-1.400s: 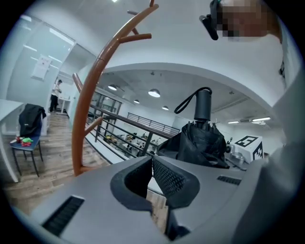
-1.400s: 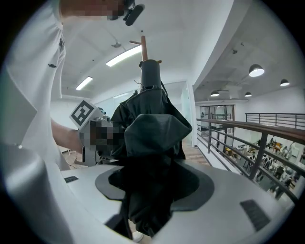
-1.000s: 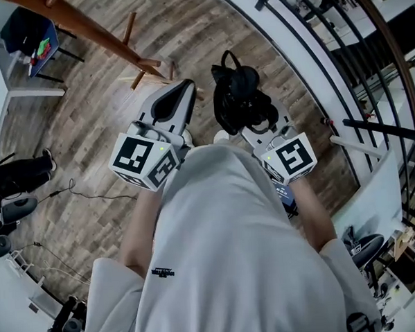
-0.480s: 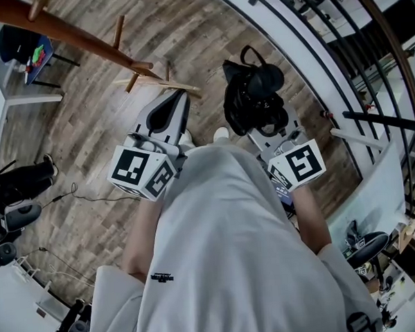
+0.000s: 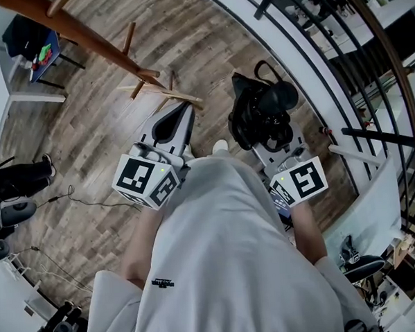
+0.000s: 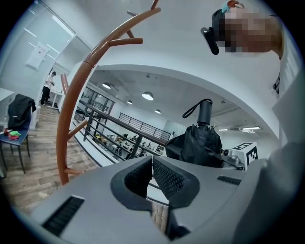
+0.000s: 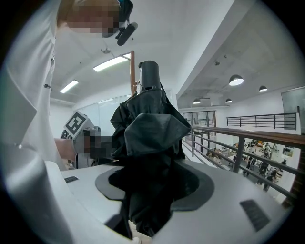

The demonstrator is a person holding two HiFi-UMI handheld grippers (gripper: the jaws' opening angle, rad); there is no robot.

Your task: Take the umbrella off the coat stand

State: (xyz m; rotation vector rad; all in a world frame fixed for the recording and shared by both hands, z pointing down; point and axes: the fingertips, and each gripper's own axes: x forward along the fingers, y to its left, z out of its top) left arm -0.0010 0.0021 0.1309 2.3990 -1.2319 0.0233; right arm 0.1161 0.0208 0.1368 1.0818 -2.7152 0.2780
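We hold the folded black fabric umbrella (image 5: 259,114) in the right hand-held gripper (image 5: 266,127), whose smooth grey plastic jaws are clamped on the bundle's lower part. In the right gripper view the right hand-held gripper (image 7: 152,188) has the dark pads pressed into soft, crumpled cloth. The umbrella (image 7: 150,128) rises upright from them in loose, matte folds. At its top sits a short cylindrical handle (image 7: 149,74), smooth and dark grey. A thin black strap loop (image 5: 265,70) hangs off the handle.

The left hand-held gripper (image 5: 186,107) carries nothing. In its own view the left hand-held gripper (image 6: 152,162) has its jaws together, the black ribbed rubber pads meeting at the tips with only a narrow teardrop hollow behind them. From there the umbrella (image 6: 198,143) shows as a bunched black mass just to the right.

The umbrella is off the curved brown wooden coat stand (image 5: 97,39). The stand's round, polished pole and short angled pegs lie up and to the left in the head view, apart from the fabric. In the left gripper view the coat stand (image 6: 71,105) arcs as one smooth bent trunk with stubby branches.

Below us runs a grey-brown wood-plank floor (image 5: 87,126) with visible grain. A black metal railing (image 5: 313,59) of thin straight bars curves along the right side.
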